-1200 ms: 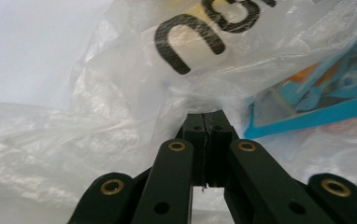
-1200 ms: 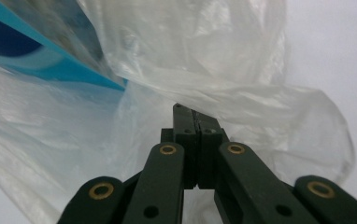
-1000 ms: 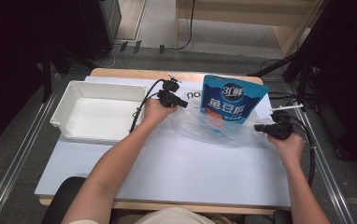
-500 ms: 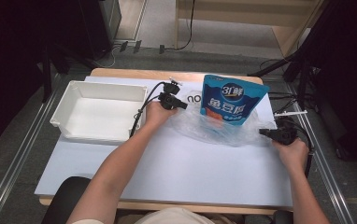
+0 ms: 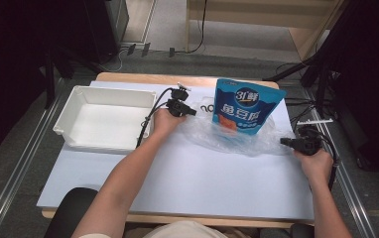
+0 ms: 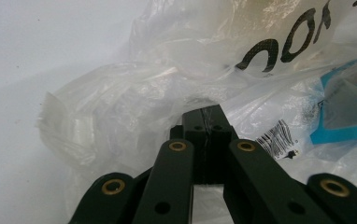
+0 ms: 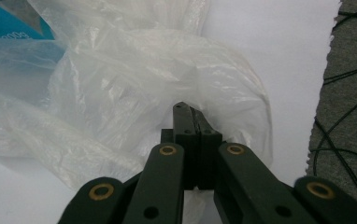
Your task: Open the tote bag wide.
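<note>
A: Both grippers are clamped shut on the plastic bag. The left gripper pinches a fold of film at the bag's left edge; in the left gripper view its jaws meet tight with clear plastic caught between them. The right gripper has the right edge, and the right gripper view shows its jaws together with film bunched at the tips.

B: And the pouch?

A: The blue pouch stands upright near the table's far edge, its lower part inside the bag, which lies spread on the white mat between the two hands. The white tray sits to the left, apart from it all.

B: So which step is this?

A: I'd judge they are working the bag relative to the pouch, either drawing it up around or peeling it off; I cannot tell which.

B: What does the next move need?

A: Even pull from both sides, I think. The film is thin and slippery, so a lopsided tug could tip the pouch or slide the plastic out of one grip.
</note>
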Demonstrator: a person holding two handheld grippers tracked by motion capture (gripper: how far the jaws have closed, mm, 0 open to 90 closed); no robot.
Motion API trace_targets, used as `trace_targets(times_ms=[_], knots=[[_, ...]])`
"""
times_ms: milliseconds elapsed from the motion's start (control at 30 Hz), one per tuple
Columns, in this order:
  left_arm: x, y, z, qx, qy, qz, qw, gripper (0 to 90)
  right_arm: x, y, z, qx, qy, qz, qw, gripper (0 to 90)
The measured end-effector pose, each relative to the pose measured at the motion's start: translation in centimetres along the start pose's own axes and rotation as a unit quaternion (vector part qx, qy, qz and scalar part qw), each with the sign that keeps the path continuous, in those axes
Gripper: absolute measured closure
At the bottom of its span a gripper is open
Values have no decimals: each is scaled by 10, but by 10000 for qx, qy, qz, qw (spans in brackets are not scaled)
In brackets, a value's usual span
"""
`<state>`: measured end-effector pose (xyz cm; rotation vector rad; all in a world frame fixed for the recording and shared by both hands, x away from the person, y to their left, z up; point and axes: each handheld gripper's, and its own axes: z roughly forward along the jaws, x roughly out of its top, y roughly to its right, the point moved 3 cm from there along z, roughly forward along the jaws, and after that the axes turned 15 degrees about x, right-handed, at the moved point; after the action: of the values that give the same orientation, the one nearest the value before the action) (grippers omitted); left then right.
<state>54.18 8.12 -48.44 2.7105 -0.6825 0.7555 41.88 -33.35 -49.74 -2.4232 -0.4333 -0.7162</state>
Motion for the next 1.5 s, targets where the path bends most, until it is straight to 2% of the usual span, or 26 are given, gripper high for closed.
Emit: trace_targets(times_ms=[233, 333, 400, 500, 567, 767, 867, 967, 1067, 1133, 1233, 1400, 1500], knots=[[0, -2, -1, 105, 41, -80, 9999, 900, -1, 6, -4, -161, 57, 72, 9998, 900], [1, 0, -3, 64, 12, -137, 9999, 900, 0, 4, -5, -164, 11, 115, 9998, 900], [3, 3, -7, 26, 72, -67, 9999, 900, 2, 0, -7, -87, 21, 21, 10000, 900], [9, 9, -19, -59, 222, -22, 9997, 900, 8, -9, -14, 13, 125, -32, 9999, 900], [13, 12, -28, -58, 343, 95, 9994, 900, 12, -16, -21, 100, 184, -176, 9996, 900], [17, 21, -52, -254, 505, 199, 9982, 900, 21, -37, -38, 359, 222, -462, 9980, 888], [19, 28, -62, -312, 520, 323, 9976, 900, 27, -49, -47, 491, 252, -553, 9969, 868], [23, 37, -70, -371, 581, 360, 9970, 900, 37, -65, -57, 669, 336, -748, 9944, 871], [26, 46, -75, -449, 610, 379, 9964, 900, 47, -77, -62, 746, 410, -963, 9917, 900], [26, 51, -75, -521, 598, 410, 9960, 900, 57, -80, -59, 801, 452, -1008, 9906, 900], [24, 60, -70, -564, 567, 406, 9960, 900, 68, -73, -49, 735, 363, -1005, 9916, 900], [15, 64, -57, -556, 474, 359, 9967, 900, 83, -60, -26, 748, 278, -984, 9919, 900], [8, 64, -49, -586, 400, 247, 9972, 900, 87, -53, -10, 718, 140, -948, 9928, 900]])
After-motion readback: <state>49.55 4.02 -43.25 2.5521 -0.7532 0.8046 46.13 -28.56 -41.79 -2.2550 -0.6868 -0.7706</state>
